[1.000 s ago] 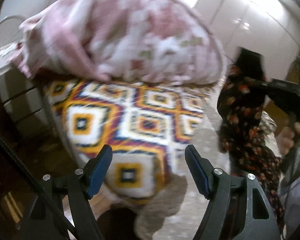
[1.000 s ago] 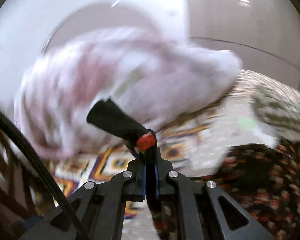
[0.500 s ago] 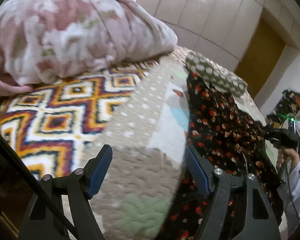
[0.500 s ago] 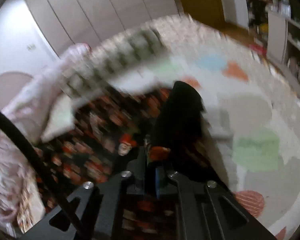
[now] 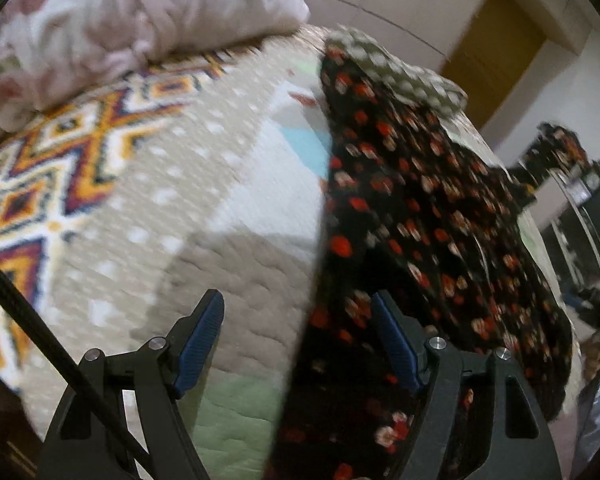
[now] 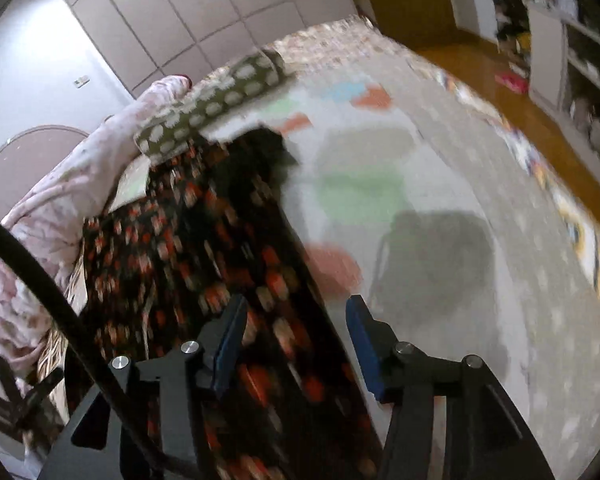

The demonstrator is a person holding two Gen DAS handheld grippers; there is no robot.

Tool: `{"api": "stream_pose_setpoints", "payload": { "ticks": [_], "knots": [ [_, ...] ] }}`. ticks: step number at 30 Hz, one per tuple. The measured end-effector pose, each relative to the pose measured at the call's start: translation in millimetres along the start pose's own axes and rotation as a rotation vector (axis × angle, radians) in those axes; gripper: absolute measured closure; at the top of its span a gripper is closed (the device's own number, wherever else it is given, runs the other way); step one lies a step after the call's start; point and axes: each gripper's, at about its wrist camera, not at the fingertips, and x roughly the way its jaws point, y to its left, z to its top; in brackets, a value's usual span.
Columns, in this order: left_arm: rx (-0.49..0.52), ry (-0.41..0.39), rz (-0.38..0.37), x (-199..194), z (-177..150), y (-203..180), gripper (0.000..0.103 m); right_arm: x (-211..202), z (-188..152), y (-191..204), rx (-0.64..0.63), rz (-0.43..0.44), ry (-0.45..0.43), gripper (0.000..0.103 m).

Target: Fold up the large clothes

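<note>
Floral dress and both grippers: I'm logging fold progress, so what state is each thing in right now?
Floral dress: spread out on the bed quilt, not folded, not gripped.
Left gripper: open, over the dress's edge.
Right gripper: open, over the dress's edge.
Pink blanket: bunched in a heap.
Dotted pillow: lying at the dress's far end.

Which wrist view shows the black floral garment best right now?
The left wrist view: the black floral garment spreads across the bed with its left edge crisp. In the right wrist view the same garment is motion-blurred, partly hidden by the cable.
</note>
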Motion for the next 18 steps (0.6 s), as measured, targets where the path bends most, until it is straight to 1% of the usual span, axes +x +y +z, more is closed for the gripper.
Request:
{"api": "stream_pose_setpoints", "payload": {
  "ticks": [2,3,5,6,8,10,14,18],
  "knots": [
    [0.020,0.033,-0.030,8,-5,-8,0.028,4,-24,-16,0.032,0.007,0.030,0.047],
    [0.036,0.045,-0.024,11,-9,-13,0.028,5,-34,-22,0.049,0.019,0.042,0.047],
    [0.067,0.050,-0.030,9,-15,-21,0.028,11,-56,-32,0.107,0.082,0.069,0.047],
    [0.078,0.059,-0.050,7,-19,-24,0.033,12,-64,-33,0.121,0.109,0.069,0.047],
    [0.086,0.076,-0.078,3,-24,-27,0.042,8,-76,-30,0.120,0.144,0.042,0.047],
    [0.097,0.074,-0.072,-1,-30,-30,0.042,6,-82,-29,0.129,0.183,0.034,0.047],
    [0.063,0.064,-0.101,-10,-40,-24,0.042,-1,-96,-28,0.130,0.234,0.034,0.047],
    [0.001,0.062,-0.146,-19,-48,-12,0.042,-9,-108,-30,0.143,0.278,0.030,0.047]
  ]
}}
